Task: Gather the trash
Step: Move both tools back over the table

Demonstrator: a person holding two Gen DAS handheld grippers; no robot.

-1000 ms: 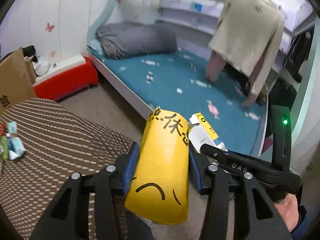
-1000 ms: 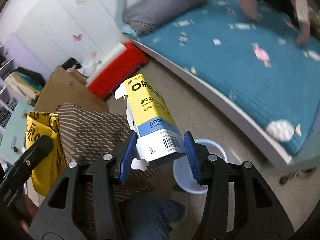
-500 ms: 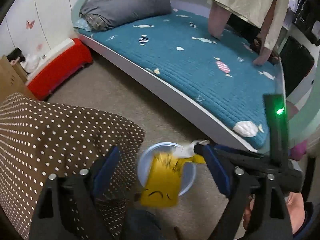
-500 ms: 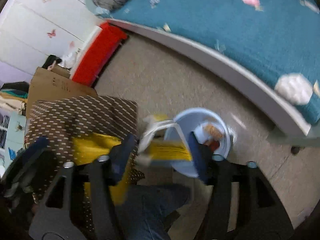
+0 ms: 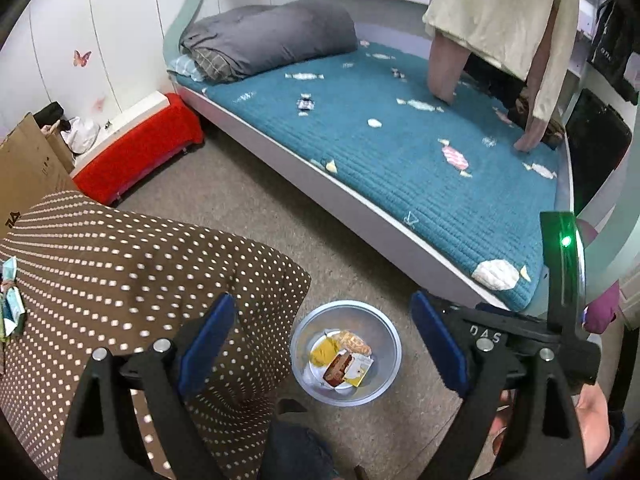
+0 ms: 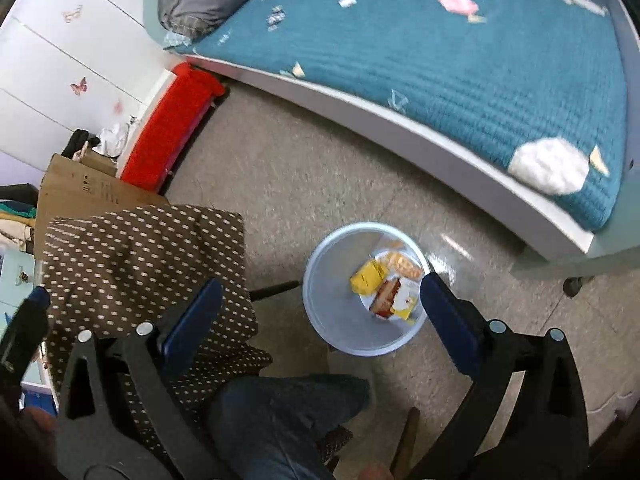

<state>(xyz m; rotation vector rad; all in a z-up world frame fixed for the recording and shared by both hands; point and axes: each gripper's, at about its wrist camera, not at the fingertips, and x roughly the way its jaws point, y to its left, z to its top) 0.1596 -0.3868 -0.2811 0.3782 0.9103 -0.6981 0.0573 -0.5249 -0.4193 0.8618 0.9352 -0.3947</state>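
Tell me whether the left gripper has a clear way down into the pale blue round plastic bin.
Probably yes: the left gripper hangs open and empty above the pale blue bin, nothing between.

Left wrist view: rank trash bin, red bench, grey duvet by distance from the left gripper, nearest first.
From the left gripper:
1. Trash bin, on the floor between its fingers.
2. Red bench, upper left by the wall.
3. Grey duvet, at the bed's far end.

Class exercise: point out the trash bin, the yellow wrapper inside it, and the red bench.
trash bin (image 5: 390,344), left wrist view, bare inner wall on the right.
yellow wrapper (image 6: 366,278), right wrist view, its middle.
red bench (image 5: 136,152), left wrist view, red front face.
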